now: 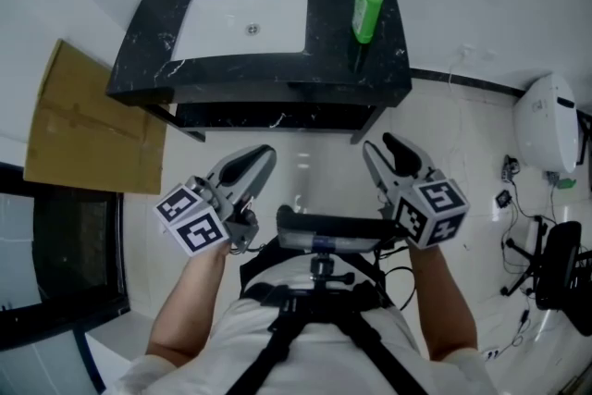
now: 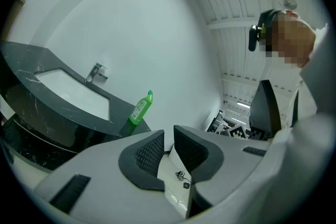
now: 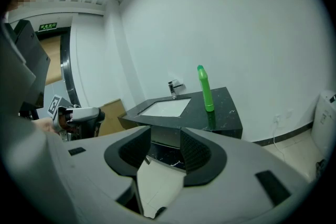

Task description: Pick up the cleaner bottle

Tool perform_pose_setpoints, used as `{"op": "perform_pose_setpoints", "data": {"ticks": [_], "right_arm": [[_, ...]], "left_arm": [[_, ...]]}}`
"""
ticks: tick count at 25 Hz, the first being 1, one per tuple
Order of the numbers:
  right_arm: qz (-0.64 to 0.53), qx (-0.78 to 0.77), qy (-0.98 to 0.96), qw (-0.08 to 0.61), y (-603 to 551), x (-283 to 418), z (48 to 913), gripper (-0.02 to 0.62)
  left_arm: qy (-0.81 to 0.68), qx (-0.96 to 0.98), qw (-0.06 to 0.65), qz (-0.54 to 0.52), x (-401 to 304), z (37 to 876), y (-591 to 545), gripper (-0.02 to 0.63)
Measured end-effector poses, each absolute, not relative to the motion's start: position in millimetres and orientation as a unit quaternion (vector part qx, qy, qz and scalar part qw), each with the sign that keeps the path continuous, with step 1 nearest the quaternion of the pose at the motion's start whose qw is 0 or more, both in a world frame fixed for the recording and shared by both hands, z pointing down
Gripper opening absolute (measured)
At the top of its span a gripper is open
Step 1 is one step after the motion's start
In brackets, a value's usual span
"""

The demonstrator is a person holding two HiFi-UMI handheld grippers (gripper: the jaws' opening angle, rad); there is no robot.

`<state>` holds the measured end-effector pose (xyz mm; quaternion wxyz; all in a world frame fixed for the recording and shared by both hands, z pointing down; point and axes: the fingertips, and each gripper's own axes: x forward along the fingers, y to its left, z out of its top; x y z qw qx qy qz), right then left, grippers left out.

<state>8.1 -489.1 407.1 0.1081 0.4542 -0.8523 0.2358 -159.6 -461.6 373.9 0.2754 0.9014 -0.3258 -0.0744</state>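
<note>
Nearest: left hand-held gripper and right hand-held gripper, held low by the torso, well short of the worktop. Left jaws parted narrowly, right jaws parted wider; nothing between either pair, only floor beyond. Bottle upright on the worktop's right end, beside the sink, well apart from both. Judged from this: nothing of the task done yet. Left to do: reach, close on bottle, lift. Likely better placed for it: right side.
</note>
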Motion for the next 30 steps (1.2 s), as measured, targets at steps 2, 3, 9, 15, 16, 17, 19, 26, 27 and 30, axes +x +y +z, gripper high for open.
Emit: {"op": "perform_pose_setpoints", "data": {"ticks": [2, 3, 9, 15, 16, 17, 19, 26, 27, 30], "right_arm": [[0.236, 0.463, -0.848, 0.103, -495.9, 4.7, 404.7, 0.176], [0.235, 0.467, -0.846, 0.101, -499.6, 2.8, 403.5, 0.176], [0.233, 0.49, -0.835, 0.094, -515.5, -10.3, 396.1, 0.176], [0.228, 0.515, -0.822, 0.081, -527.5, -17.8, 395.0, 0.176], [0.227, 0.518, -0.821, 0.078, -528.7, -18.9, 395.5, 0.176], [0.229, 0.52, -0.82, 0.074, -528.9, -20.7, 396.2, 0.176], [0.236, 0.521, -0.817, 0.066, -527.6, -26.0, 396.4, 0.176], [0.237, 0.522, -0.817, 0.061, -531.0, -29.6, 393.9, 0.176], [0.233, 0.523, -0.817, 0.063, -532.8, -27.4, 393.7, 0.176], [0.208, 0.523, -0.824, 0.059, -545.3, -17.8, 392.3, 0.176]], "left_arm": [[-0.318, 0.904, 0.277, -0.073, -163.4, 373.5, -469.2, 0.052], [-0.314, 0.905, 0.276, -0.073, -166.0, 372.3, -474.1, 0.052], [-0.294, 0.913, 0.274, -0.073, -184.8, 364.5, -498.3, 0.052], [-0.276, 0.918, 0.277, -0.069, -201.7, 365.5, -513.5, 0.051], [-0.273, 0.919, 0.275, -0.069, -204.7, 365.3, -516.2, 0.052], [-0.272, 0.919, 0.276, -0.069, -208.4, 366.2, -518.3, 0.051], [-0.267, 0.92, 0.279, -0.069, -215.1, 368.9, -521.3, 0.051], [-0.242, 0.926, 0.285, -0.058, -215.2, 374.4, -533.3, 0.052], [-0.242, 0.925, 0.287, -0.059, -213.8, 375.3, -535.6, 0.052], [-0.248, 0.922, 0.293, -0.059, -207.8, 380.6, -546.0, 0.052]]}}
